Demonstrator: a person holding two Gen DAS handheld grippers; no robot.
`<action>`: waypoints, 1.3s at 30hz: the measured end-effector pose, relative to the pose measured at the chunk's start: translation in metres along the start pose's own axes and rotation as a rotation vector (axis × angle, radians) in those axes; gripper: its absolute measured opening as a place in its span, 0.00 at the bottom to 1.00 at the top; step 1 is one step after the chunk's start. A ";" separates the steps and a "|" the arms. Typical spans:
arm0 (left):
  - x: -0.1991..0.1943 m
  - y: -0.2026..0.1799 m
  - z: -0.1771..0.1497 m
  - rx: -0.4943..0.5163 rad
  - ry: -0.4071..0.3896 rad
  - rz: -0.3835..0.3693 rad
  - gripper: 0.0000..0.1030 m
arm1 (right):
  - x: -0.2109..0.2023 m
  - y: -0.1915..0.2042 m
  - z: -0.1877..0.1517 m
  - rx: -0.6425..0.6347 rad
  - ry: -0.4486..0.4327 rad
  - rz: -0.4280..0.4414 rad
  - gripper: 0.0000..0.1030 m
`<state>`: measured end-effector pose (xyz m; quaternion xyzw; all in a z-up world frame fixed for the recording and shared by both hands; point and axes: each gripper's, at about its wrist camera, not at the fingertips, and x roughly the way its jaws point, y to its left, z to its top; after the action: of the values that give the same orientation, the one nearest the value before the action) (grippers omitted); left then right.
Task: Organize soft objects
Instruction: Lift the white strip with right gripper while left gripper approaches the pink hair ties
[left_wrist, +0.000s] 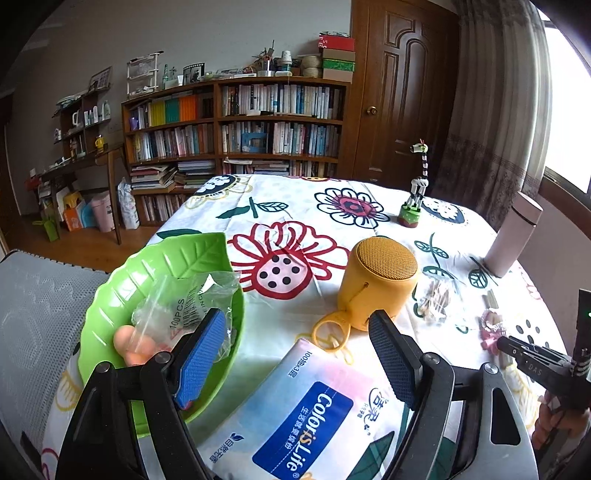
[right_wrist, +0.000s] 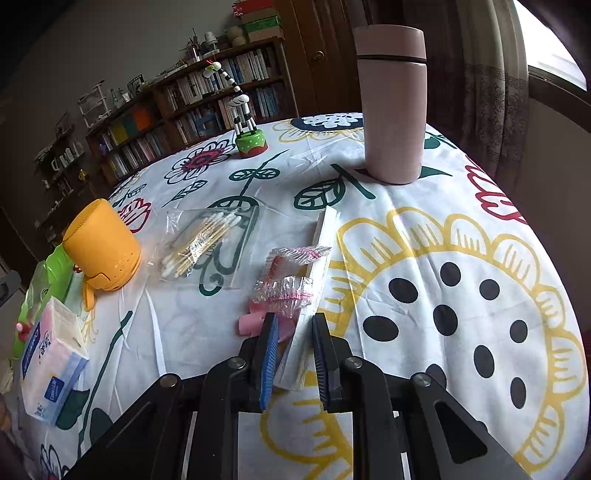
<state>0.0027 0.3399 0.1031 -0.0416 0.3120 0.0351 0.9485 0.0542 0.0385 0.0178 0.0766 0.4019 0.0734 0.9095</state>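
My left gripper (left_wrist: 297, 315) is open above the near end of the flowered table, nothing between its blue pads. Under it lies a soft tissue pack (left_wrist: 306, 417) with a blue label. Left of it a green leaf-shaped plate (left_wrist: 147, 269) holds a clear plastic bag (left_wrist: 177, 302) and peach-coloured soft pieces (left_wrist: 127, 341). My right gripper (right_wrist: 295, 317) straddles the near end of a flat white packet (right_wrist: 325, 240), jaws narrow, a small gap showing at the left pad. Crumpled pink-trimmed plastic caps (right_wrist: 284, 288) lie against the packet. A bag of cotton swabs (right_wrist: 203, 240) lies further left.
A yellow speaker (left_wrist: 380, 280) with a loop strap stands mid-table. A tall pink flask (right_wrist: 393, 103) and a zebra-striped giraffe toy (right_wrist: 245, 122) stand further back. A grey mesh chair back (left_wrist: 40, 314) is at the left. Bookshelves and a door fill the background.
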 end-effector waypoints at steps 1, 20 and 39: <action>0.001 -0.005 0.000 0.009 0.003 -0.009 0.78 | -0.003 -0.002 -0.002 0.001 0.000 0.003 0.19; 0.006 -0.088 -0.015 0.146 0.056 -0.128 0.78 | -0.015 -0.026 -0.009 0.025 -0.006 0.014 0.22; 0.027 -0.120 -0.020 0.194 0.101 -0.161 0.78 | -0.015 -0.033 -0.011 -0.027 -0.001 -0.006 0.23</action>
<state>0.0236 0.2199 0.0777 0.0239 0.3569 -0.0734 0.9309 0.0383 0.0038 0.0141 0.0633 0.4007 0.0760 0.9109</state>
